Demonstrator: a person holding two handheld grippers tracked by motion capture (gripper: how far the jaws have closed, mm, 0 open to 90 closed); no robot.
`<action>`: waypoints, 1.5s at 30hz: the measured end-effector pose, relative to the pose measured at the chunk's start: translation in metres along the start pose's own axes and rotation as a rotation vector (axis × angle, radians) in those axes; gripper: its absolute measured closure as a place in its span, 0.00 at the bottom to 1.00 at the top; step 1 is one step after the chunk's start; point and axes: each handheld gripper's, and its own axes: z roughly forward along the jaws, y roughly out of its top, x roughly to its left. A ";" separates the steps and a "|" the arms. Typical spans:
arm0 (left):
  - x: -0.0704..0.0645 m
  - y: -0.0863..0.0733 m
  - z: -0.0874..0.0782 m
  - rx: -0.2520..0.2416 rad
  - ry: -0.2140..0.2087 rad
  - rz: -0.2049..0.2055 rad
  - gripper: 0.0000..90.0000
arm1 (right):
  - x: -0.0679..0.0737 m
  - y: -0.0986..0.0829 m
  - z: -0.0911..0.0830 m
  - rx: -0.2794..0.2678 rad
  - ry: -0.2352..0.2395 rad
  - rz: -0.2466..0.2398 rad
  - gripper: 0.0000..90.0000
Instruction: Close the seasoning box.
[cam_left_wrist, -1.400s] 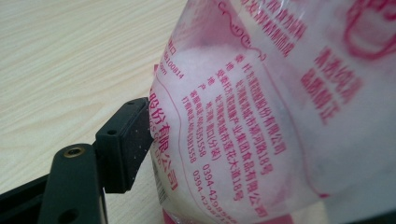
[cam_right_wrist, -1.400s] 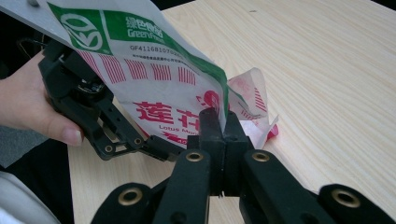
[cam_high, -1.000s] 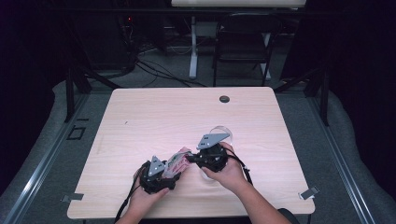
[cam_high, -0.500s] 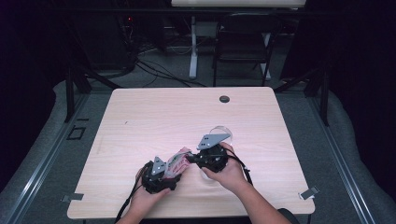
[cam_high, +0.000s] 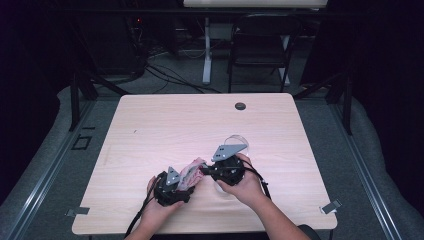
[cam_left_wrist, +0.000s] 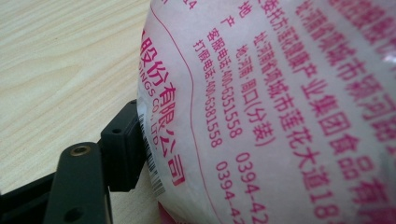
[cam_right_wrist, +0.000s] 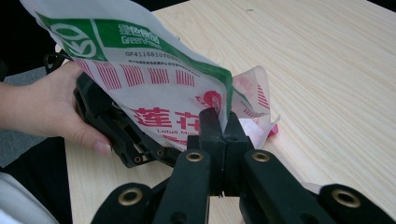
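A white plastic bag (cam_high: 192, 171) with pink print and a green band is held between both grippers, just above the table near its front edge. My left gripper (cam_high: 184, 183) grips its lower end. In the left gripper view the bag (cam_left_wrist: 280, 107) is very close, pressed against the one black finger (cam_left_wrist: 119, 149) that shows. My right gripper (cam_high: 205, 170) is shut on the bag's other edge. In the right gripper view its jaws (cam_right_wrist: 223, 128) meet on the thin film of the bag (cam_right_wrist: 154, 84), with the left hand (cam_right_wrist: 42, 109) and its gripper behind.
The wooden table (cam_high: 170, 125) stretches away bare behind the grippers. A clear plastic piece (cam_high: 239, 140) lies just beyond the right gripper. A black round grommet (cam_high: 240, 106) sits near the far edge. A dark chair (cam_high: 260, 47) and cables stand beyond the table.
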 end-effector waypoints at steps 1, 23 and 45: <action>0.000 0.000 0.000 -0.002 0.001 -0.001 0.38 | 0.000 0.000 0.000 0.000 0.000 0.001 1.00; 0.001 0.002 -0.009 -0.038 0.011 0.016 0.61 | -0.002 0.001 -0.004 -0.025 0.009 0.009 1.00; 0.000 0.012 -0.027 -0.069 0.127 0.094 0.63 | -0.001 0.004 -0.012 -0.073 0.016 0.010 1.00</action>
